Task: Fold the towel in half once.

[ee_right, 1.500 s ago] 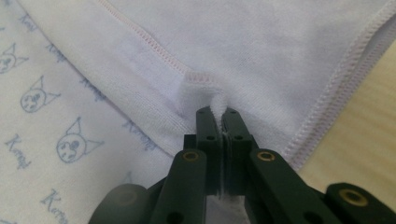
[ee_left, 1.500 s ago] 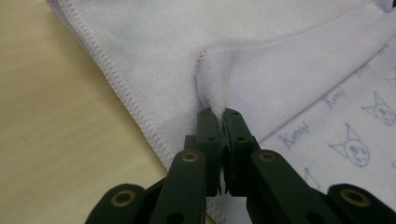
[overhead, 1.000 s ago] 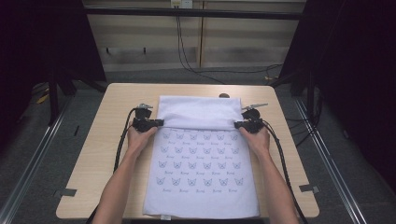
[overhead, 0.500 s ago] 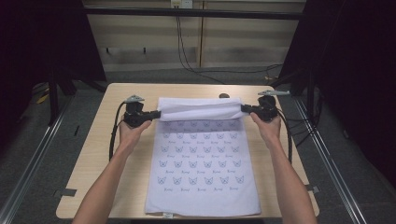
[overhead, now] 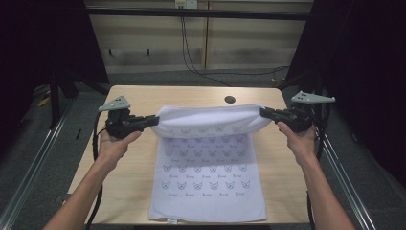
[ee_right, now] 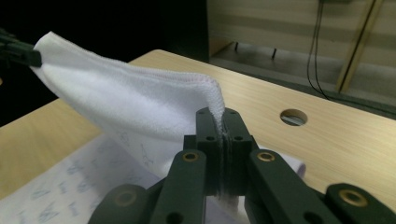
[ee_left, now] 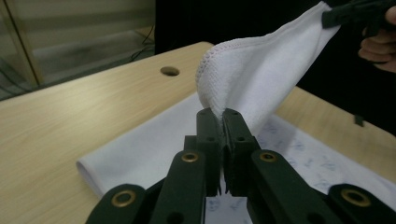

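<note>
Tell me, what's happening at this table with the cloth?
A person is handling a white towel with a small printed pattern on a light wooden table, using a handheld black gripper in each hand. The left gripper and the right gripper each pinch one far corner. The far edge is lifted off the table and stretched between them, while the near part lies flat.

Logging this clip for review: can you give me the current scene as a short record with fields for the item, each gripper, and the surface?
item: white towel with small printed motifs
towel state: far edge lifted and stretched between the grippers, near part flat on the table
left gripper: shut on a far corner of the towel
right gripper: shut on the other far corner
surface: wooden table with a round hole
</note>
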Motion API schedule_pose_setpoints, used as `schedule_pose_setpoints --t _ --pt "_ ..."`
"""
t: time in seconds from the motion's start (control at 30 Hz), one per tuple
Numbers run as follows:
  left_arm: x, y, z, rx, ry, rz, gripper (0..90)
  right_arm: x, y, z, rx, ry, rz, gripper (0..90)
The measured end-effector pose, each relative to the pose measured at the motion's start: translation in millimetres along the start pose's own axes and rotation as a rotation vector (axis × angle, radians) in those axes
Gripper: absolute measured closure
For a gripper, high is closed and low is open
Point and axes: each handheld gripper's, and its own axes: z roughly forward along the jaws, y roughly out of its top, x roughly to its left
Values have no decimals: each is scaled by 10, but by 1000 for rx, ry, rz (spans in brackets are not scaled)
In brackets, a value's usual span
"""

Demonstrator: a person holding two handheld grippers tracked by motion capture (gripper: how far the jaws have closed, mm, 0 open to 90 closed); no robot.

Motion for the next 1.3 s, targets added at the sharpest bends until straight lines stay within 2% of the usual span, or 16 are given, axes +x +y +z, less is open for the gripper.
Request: schedule_pose_setpoints --t 0.03,0.1,0.17,0.27,0.33,0.43,0.5,0.57,0.7,0.73,0.77,0.9,0.97,1.0,1.13,1.3 --pt "-61 7 -77 -9 -12 19 872 54 3 -77 -14 6 -7 875" --pt "-164 -25 -186 -38 -34 20 871 160 3 -220 -32 23 -22 875" --pt "-292 -159 -250 -24 -34 37 871 266 -36 -322 -36 43 -30 875" --pt "-370 -465 -197 65 -27 58 868 443 -270 -403 39 67 -63 875" --pt "-371 -739 -133 99 -61 9 865 534 -531 -407 109 79 -72 874" --pt "-391 -1101 -57 158 -97 -21 861 602 -910 -394 192 114 -58 872" --pt "-408 -1271 -30 196 -107 -46 858 637 -1170 -402 245 140 -53 867" --pt "-445 -1384 -33 231 -130 -45 844 673 -1382 -432 286 167 -39 850" --pt "-613 -1426 -140 246 -170 -35 817 761 -1662 -534 339 234 3 812" --pt "-692 -1438 -176 250 -199 -20 817 782 -1693 -551 361 247 6 798" --pt "-755 -1456 -194 272 -201 12 811 814 -1724 -584 378 265 16 786" --pt "-860 -1521 -299 299 -233 37 765 912 -1782 -690 389 298 19 717" --pt "-835 -1529 -387 284 -254 33 732 958 -1791 -751 384 290 3 698" --pt "-813 -1532 -431 273 -251 35 732 960 -1780 -780 365 306 19 684" --pt "-658 -1551 -517 231 -188 -11 705 965 -1789 -866 339 313 40 632" --pt "-348 -1446 -273 212 -98 -66 658 886 -1703 -762 293 260 29 661"
